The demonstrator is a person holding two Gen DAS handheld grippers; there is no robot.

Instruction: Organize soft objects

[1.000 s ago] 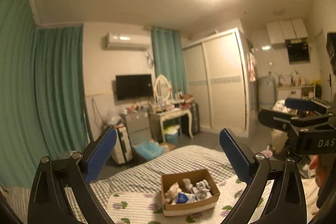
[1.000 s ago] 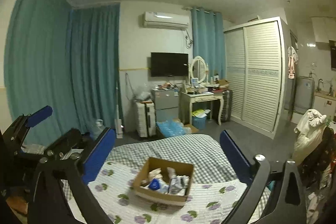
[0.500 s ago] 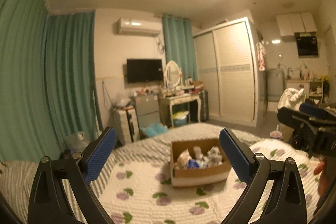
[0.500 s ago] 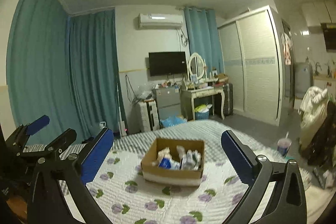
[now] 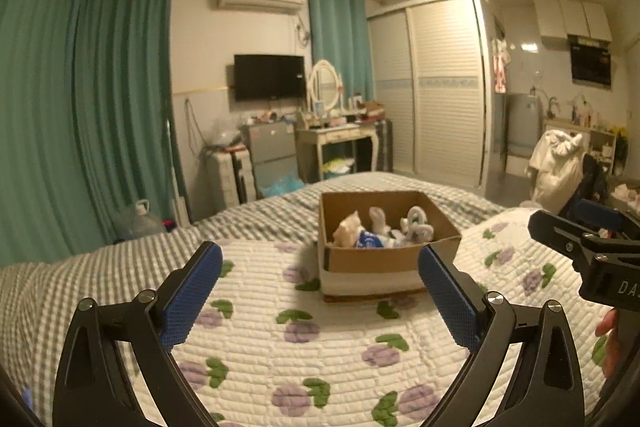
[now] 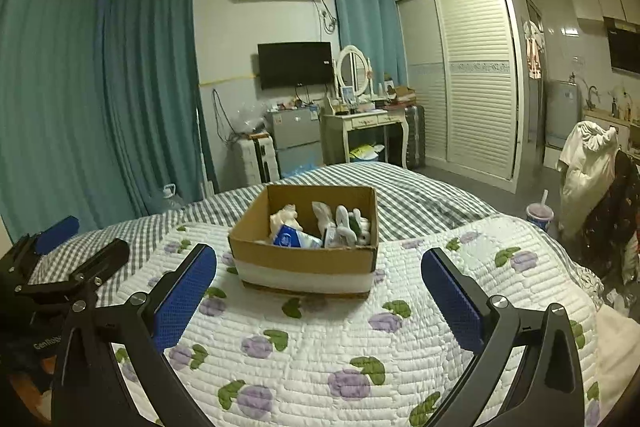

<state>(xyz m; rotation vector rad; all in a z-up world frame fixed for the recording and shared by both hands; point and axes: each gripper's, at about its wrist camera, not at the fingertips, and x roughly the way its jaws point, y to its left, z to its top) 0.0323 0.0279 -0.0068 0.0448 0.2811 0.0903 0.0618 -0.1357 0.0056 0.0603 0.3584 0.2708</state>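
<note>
Both claws wide over the bed

Ahead of my left gripper, spread wide and empty, sits the cardboard box of soft toys on the floral quilt. My right gripper, equally wide, faces the same box.

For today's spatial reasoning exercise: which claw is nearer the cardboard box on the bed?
Right, though only slightly. The right claw points squarely at the cardboard box, which looms larger. The left claw sits a little further back, left of the box.

Bed with grey checked sheet, floral quilt over it, cardboard box resting on quilt
</note>
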